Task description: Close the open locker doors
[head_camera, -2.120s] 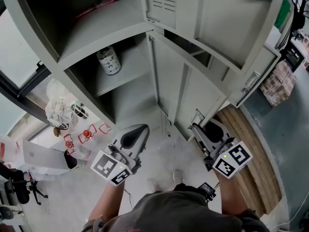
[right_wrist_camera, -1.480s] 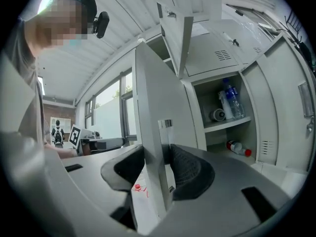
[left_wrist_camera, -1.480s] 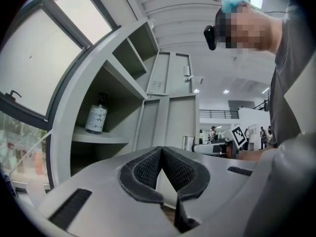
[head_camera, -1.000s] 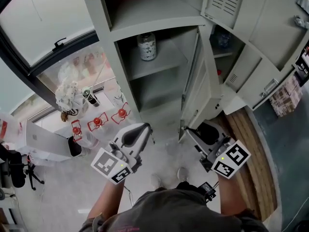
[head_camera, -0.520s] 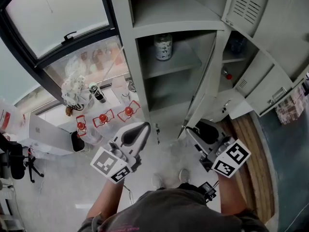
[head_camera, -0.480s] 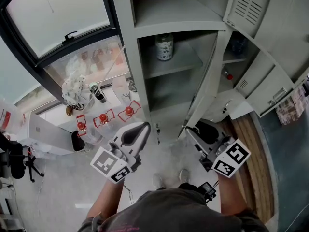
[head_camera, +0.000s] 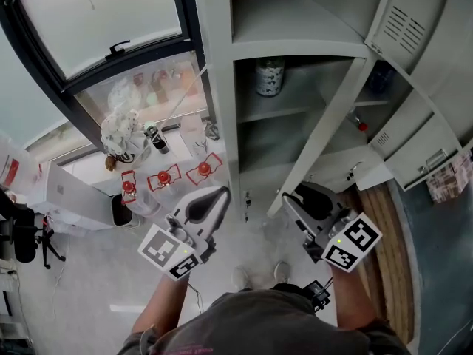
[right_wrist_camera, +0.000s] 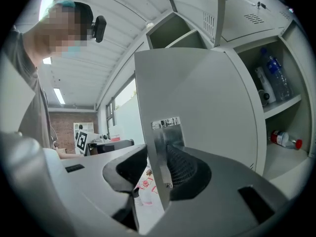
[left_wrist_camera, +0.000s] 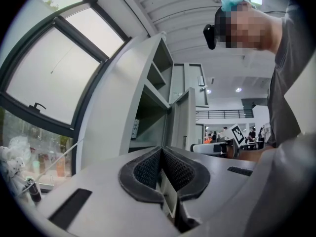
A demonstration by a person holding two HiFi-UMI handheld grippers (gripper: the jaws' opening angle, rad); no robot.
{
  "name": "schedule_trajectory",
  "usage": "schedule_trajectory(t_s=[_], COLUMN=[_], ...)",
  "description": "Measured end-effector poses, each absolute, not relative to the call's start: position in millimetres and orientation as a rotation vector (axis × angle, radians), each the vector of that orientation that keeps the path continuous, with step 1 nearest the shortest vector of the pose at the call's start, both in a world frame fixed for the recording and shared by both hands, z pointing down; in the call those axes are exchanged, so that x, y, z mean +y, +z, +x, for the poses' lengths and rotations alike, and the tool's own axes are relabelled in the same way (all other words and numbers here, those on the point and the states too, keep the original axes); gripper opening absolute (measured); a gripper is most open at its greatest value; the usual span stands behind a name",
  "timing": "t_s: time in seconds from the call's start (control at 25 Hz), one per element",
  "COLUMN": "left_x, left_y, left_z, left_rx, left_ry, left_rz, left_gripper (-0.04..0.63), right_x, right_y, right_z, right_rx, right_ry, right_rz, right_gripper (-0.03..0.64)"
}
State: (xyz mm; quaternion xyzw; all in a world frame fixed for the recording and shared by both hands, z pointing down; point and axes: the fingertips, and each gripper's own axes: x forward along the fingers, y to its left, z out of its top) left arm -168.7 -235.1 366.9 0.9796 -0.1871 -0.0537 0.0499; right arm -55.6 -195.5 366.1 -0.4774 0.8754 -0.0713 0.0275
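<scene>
- The grey locker (head_camera: 214, 65) fills the upper middle of the head view. Its compartments gape, and further doors on the locker's right side hang open too.
- A dark-framed window (head_camera: 96, 21) stands just left of the locker, with a white bundle (head_camera: 122, 135) and red-topped items (head_camera: 166, 177) below it.
- The open door (right_wrist_camera: 197, 98) swings out from the locker towards the person. Its free edge, with a metal latch plate (right_wrist_camera: 165, 147), stands in the right gripper's way.
- A pale floor (head_camera: 81, 287) lies before the locker, and a wooden strip (head_camera: 380, 235) runs at the locker's right foot.
- The right gripper (head_camera: 299, 196) points level at the locker. Its fingers stand wide and have just been closing, with the door's edge between them and a gap on one side.
- The left gripper (left_wrist_camera: 161, 153) points level, left of that door and touching nothing, its fingers pressed together and empty.
- A jar (head_camera: 270, 76) sits on a shelf inside the locker, and a red-capped bottle (right_wrist_camera: 284, 139) lies in the compartment to its right.
</scene>
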Motion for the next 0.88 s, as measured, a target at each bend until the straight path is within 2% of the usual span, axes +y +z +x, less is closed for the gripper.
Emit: schedule_trajectory(t_s=[0.88], left_x=[-258], left_y=[369], left_z=[-191], left_rx=[-0.652], left_ry=[-0.198], left_rz=[2.945], left_gripper=[0.009], right_x=[-244], right_y=[365], right_z=[-81], right_rx=[2.735], right_ry=[-0.226], right_rz=[-1.438], right_gripper=[0.117])
